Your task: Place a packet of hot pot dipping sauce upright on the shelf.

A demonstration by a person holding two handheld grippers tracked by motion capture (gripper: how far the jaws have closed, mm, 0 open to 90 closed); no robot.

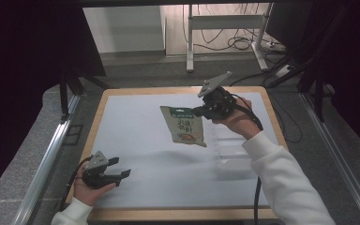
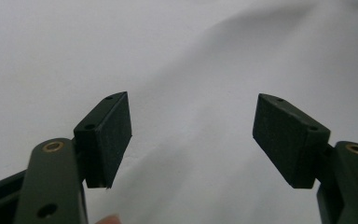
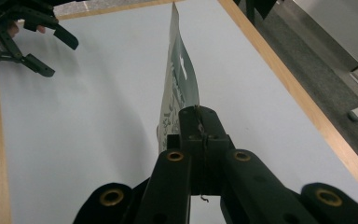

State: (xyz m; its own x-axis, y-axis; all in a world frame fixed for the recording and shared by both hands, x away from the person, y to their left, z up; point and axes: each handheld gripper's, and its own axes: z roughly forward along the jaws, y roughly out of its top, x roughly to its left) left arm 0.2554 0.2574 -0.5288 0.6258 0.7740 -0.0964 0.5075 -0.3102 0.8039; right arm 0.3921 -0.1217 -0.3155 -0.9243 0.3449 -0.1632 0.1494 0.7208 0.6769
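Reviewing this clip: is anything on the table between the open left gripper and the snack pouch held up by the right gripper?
Nothing visible. The left gripper sits open near the table's front left edge; the right gripper holds the pouch lifted above the table's middle. Only bare white surface lies between them.

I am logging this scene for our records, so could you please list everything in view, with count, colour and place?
Snack packet: one, green top with a tan printed front, held up above the middle of the table.
Clear plastic tray: one, see-through, on the table's right side under the right forearm.
Table: one, white top with a wooden rim.
Desk frame: one, white, on the floor beyond the table, cables around it.
Left claw: one, black, open, low at the table's near left corner.
Right claw: one, black, shut on the packet's edge.
Sleeves: two, white, at the bottom.
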